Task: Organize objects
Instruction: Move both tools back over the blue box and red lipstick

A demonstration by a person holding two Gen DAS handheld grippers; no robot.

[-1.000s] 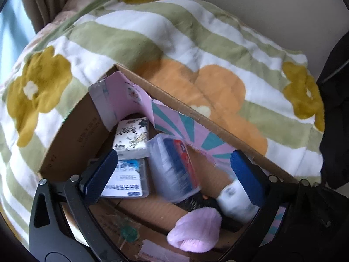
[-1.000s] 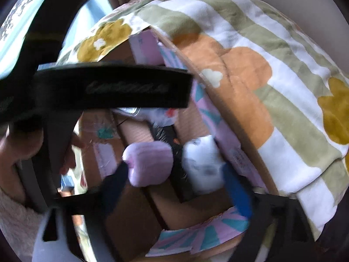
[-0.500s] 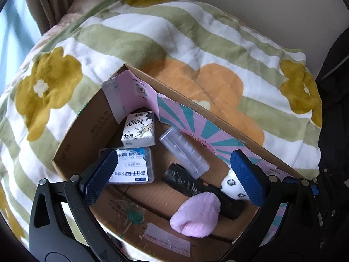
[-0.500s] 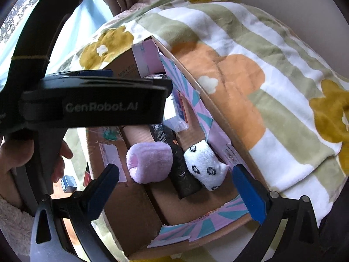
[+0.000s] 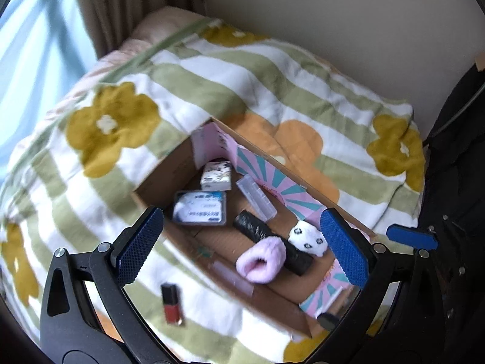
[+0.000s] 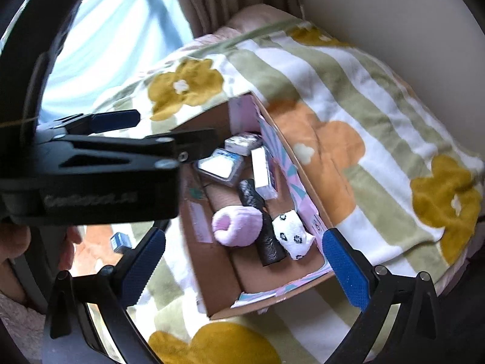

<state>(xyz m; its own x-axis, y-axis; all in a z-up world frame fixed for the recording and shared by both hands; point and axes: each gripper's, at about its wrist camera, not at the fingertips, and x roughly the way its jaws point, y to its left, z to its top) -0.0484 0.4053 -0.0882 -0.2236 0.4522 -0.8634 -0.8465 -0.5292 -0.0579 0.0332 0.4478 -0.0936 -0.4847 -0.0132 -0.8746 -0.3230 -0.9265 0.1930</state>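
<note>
Both my left gripper [image 5: 242, 245] and right gripper [image 6: 244, 268] wide, empty; I'd descend squarely on nail polish [image 5: 171, 303] beside box [image 5: 157, 182].

Left gripper [image 5: 242, 247]: jaws spread wide, blue textured pads [image 5: 140, 245] facing each other, nothing held between them. Right gripper [image 6: 244, 268]: jaws likewise wide apart and empty, with blue pads [image 6: 345, 265]. In the right wrist view, the left gripper's black body crosses the upper left, with the person's hand [image 6: 18, 242] behind it.
</note>
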